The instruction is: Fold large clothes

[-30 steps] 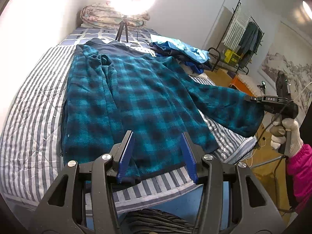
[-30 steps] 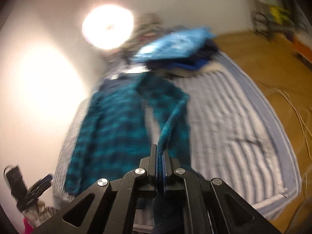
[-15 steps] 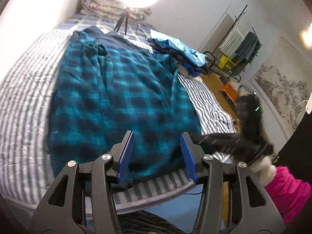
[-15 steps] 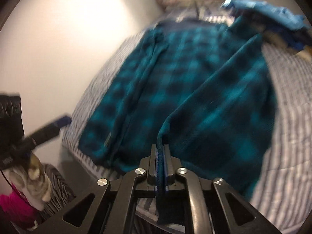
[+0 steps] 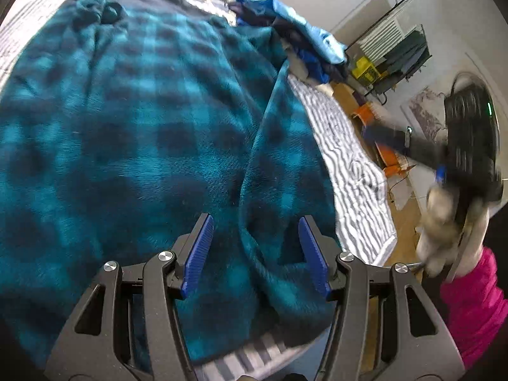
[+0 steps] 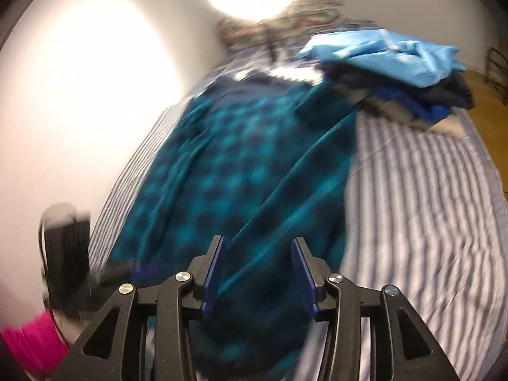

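Observation:
A large teal and dark blue plaid fleece garment (image 5: 133, 120) lies spread on the striped bed (image 5: 349, 146). Its right sleeve (image 5: 279, 165) lies folded over the body, running down toward the near hem. My left gripper (image 5: 254, 247) is open and empty just above the sleeve's lower end. My right gripper (image 6: 257, 270) is open and empty over the same folded sleeve (image 6: 285, 197); it shows blurred at the right of the left wrist view (image 5: 444, 165). The garment (image 6: 228, 171) is blurred in the right wrist view.
A pile of blue clothes (image 5: 292, 35) (image 6: 397, 63) sits on the bed beyond the garment. A clothes rack (image 5: 393, 50) and orange items (image 5: 387, 155) stand on the wooden floor at the right. A white wall (image 6: 79, 111) runs along the bed's left side.
My right gripper carried the sleeve across onto the garment's body, then opened and let it go. My left gripper moved closer over the garment, staying open.

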Motion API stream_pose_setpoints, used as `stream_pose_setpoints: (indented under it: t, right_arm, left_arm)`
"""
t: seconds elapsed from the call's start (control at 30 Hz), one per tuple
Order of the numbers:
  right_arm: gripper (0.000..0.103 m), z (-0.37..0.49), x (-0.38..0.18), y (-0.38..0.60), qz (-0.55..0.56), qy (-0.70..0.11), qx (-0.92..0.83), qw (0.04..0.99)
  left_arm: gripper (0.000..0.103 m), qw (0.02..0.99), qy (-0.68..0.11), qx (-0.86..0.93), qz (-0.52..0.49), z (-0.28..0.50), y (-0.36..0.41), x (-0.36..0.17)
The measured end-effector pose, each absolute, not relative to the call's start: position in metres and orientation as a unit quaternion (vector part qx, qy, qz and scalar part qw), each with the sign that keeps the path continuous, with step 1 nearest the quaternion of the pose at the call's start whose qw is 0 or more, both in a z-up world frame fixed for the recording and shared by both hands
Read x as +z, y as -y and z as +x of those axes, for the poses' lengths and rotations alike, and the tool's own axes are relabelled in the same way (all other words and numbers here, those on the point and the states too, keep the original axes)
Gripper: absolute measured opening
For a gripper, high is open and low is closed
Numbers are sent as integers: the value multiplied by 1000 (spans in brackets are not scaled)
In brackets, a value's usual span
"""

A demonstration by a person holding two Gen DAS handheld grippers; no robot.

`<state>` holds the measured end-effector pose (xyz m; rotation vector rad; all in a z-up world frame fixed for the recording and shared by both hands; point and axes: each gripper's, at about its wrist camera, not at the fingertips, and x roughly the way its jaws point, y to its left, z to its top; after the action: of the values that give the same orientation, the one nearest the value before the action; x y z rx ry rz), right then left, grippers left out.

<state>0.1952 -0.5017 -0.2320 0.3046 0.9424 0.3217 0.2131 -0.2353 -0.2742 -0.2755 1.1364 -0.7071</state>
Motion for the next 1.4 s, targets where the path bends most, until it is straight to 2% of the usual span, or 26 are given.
stream_pose_setpoints:
  t: [0.33, 0.4, 0.57, 0.67, 0.7, 0.73, 0.77, 0.8, 0.83, 0.93, 1.0, 1.03, 1.07, 1.1, 1.13, 1.17, 1.2, 1.4]
  right_arm:
    - [47, 320, -249, 542, 179, -455, 75, 869]
    - [47, 339, -255, 548, 187, -457, 62, 867]
    - [47, 378, -272, 557, 210, -463, 35, 860]
    - [45, 395, -282, 559, 212, -473, 16, 855]
    - [42, 399, -286, 558, 210, -477, 12, 853]
    - [31, 404, -290, 556, 209, -481, 14, 852]
    - [21, 408, -291, 556, 207, -483, 17, 851]
    - [17, 410, -292, 553, 200, -486, 20, 851]
    - [6, 411, -292, 549, 189, -487, 20, 853]
    - [3, 409, -282, 543, 171, -476, 17, 862]
    - [2, 405, -272, 539, 165, -468, 21, 868]
    - [2, 403, -264, 536, 158, -463, 24, 872]
    - [2, 404, -260, 531, 149, -460, 24, 875]
    - [2, 404, -252, 525, 135, -458, 24, 879]
    - [2, 405, -243, 519, 122, -455, 26, 882]
    - [2, 406, -237, 513, 111, -452, 29, 885]
    - [2, 407, -230, 508, 101, -448, 30, 888]
    - [2, 424, -205, 471, 47, -434, 27, 899]
  left_arm:
    - [57, 763, -529, -348, -128, 229, 254, -292]
    - [51, 761, -528, -357, -125, 229, 258, -293]
    - [12, 758, -530, -367, -101, 227, 267, -296]
    - [6, 761, -526, -370, -87, 226, 271, -297]
    - [6, 763, -524, -371, -83, 226, 272, -297]
    - [6, 762, -522, -374, -82, 225, 272, -297]
    - [6, 762, -520, -377, -81, 224, 272, -296]
    - [6, 763, -518, -379, -78, 223, 273, -294]
    - [6, 766, -514, -379, -75, 222, 273, -293]
    - [6, 785, -497, -367, -58, 217, 274, -287]
    - [21, 788, -496, -360, -60, 218, 273, -288]
    - [47, 785, -499, -361, -67, 220, 273, -290]
    - [55, 784, -502, -358, -78, 222, 272, -293]
    - [55, 781, -504, -358, -87, 223, 271, -296]
    - [46, 772, -512, -364, -95, 225, 273, -301]
    - [13, 766, -520, -365, -98, 226, 274, -305]
    - [0, 761, -527, -365, -99, 227, 275, -308]
    - [0, 765, -497, -386, -136, 222, 268, -285]
